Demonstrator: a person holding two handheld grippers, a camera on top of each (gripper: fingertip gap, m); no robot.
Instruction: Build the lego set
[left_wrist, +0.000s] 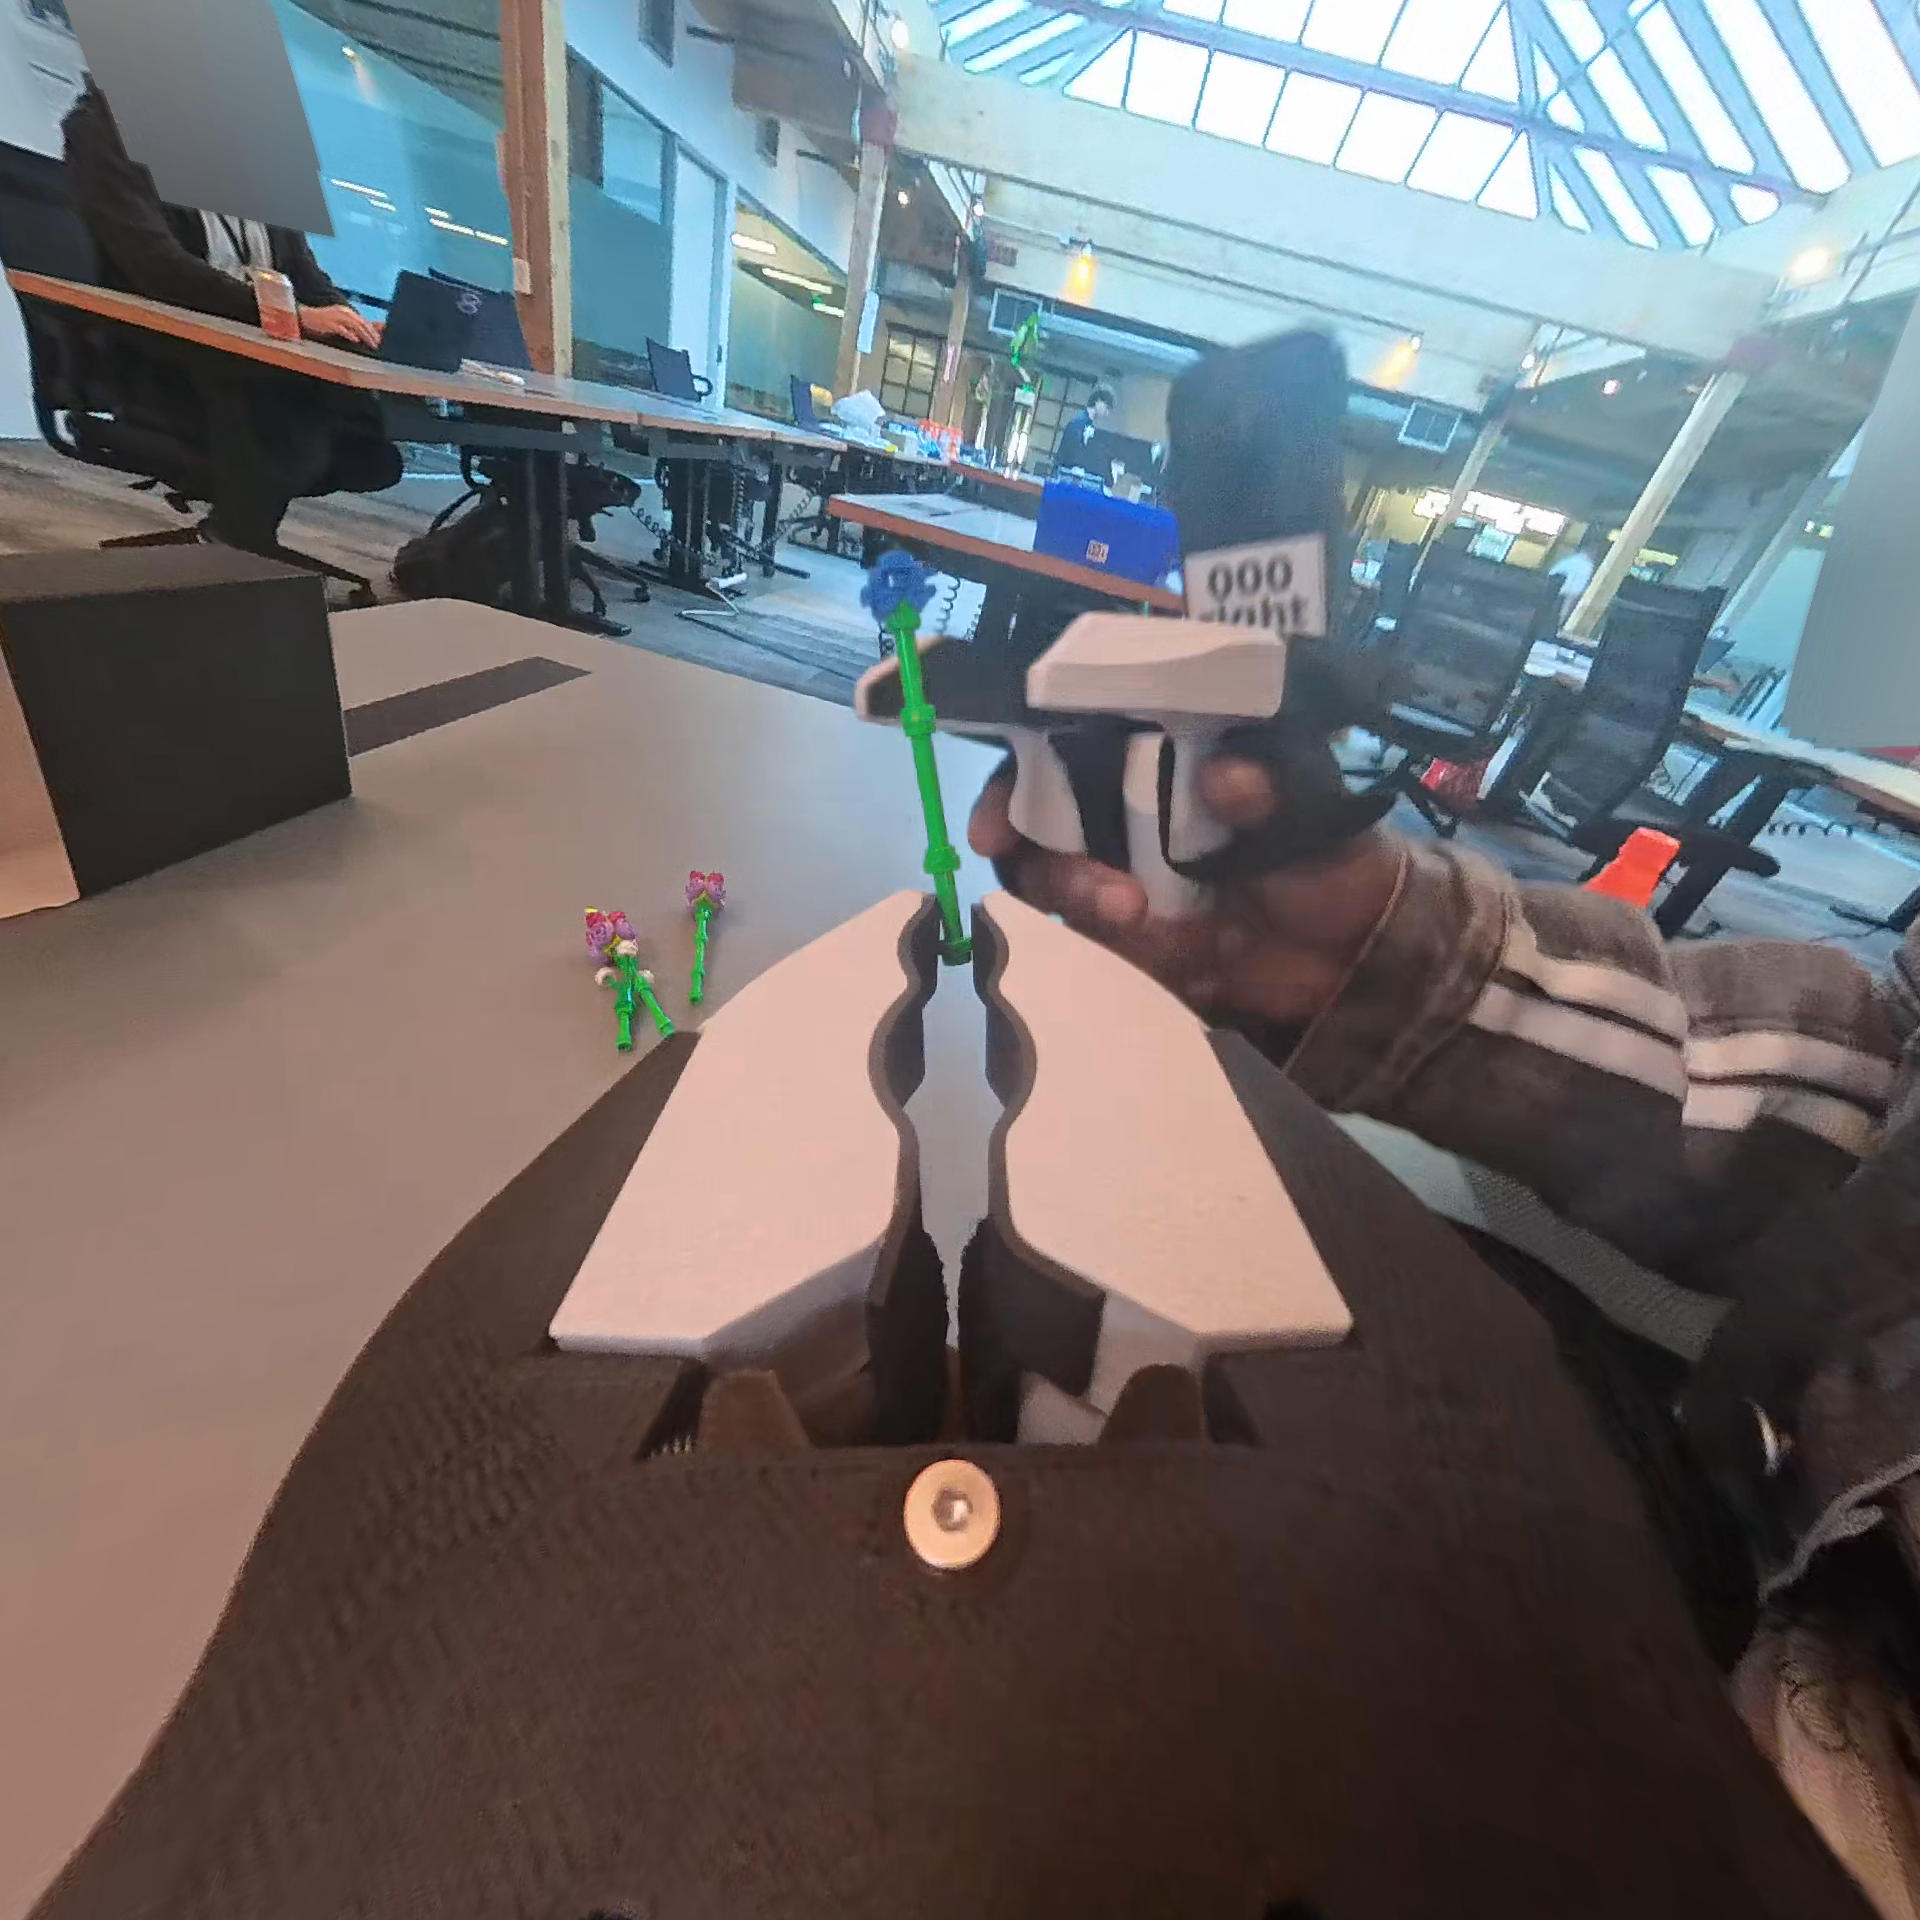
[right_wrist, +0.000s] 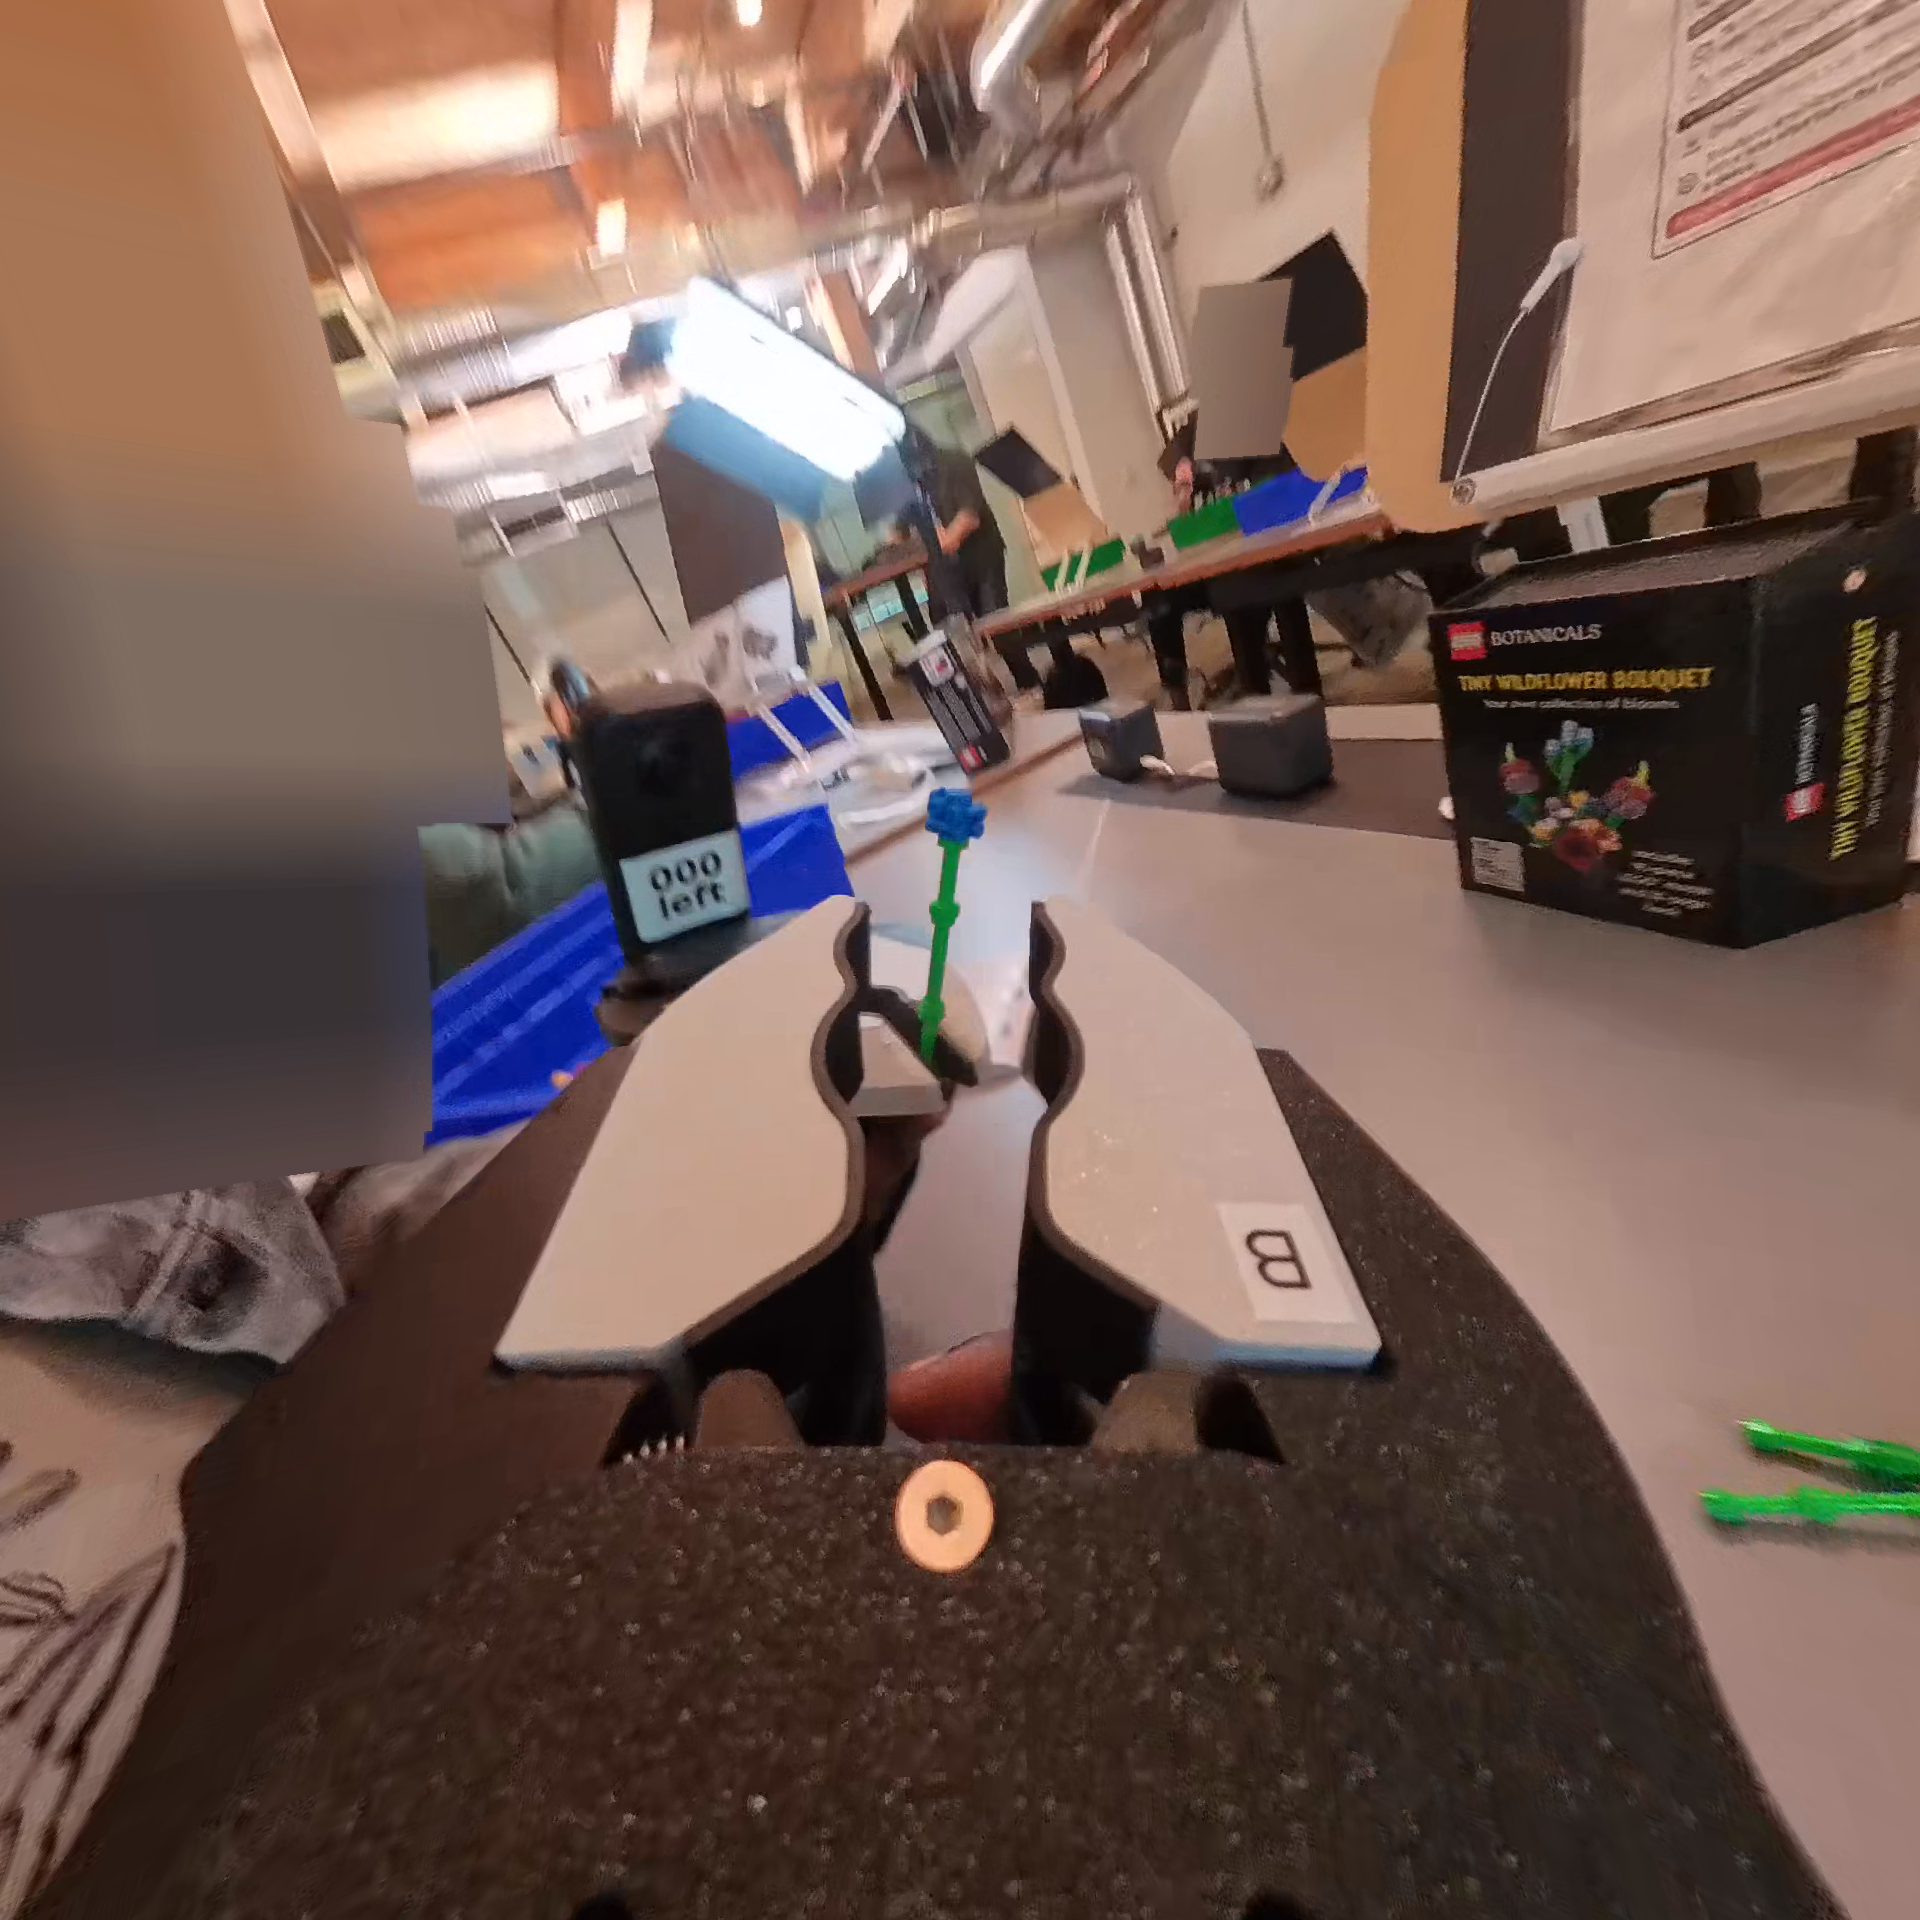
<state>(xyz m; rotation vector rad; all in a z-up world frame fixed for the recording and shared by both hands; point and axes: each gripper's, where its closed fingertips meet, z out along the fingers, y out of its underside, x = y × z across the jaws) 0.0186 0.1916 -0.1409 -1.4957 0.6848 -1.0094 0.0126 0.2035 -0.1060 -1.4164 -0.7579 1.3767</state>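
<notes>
1. Left gripper (left_wrist: 954, 920), grey-fingered, black-bodied: clenched on the foot of a green plastic stem topped with a blue flower (left_wrist: 928, 769), holding it upright above the table for access.
2. Right gripper (right_wrist: 948, 930): jaws parted, empty, near the stem; whether it touches is unclear.
3. Finished purple-headed flowers (left_wrist: 649, 961): lying on grey table (left_wrist: 260, 1091), set aside.
4. Black printed set box (right_wrist: 1662, 769): beyond; its far side is cut off.

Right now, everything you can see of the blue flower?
The blue flower is a small plastic build: a ruffled blue bloom on a thin bright-green stem with knobbed joints. It stands nearly upright, leaning slightly, off the table. The left gripper is shut on the stem's bottom end. The right gripper is open around the stem; contact cannot be told.
</notes>
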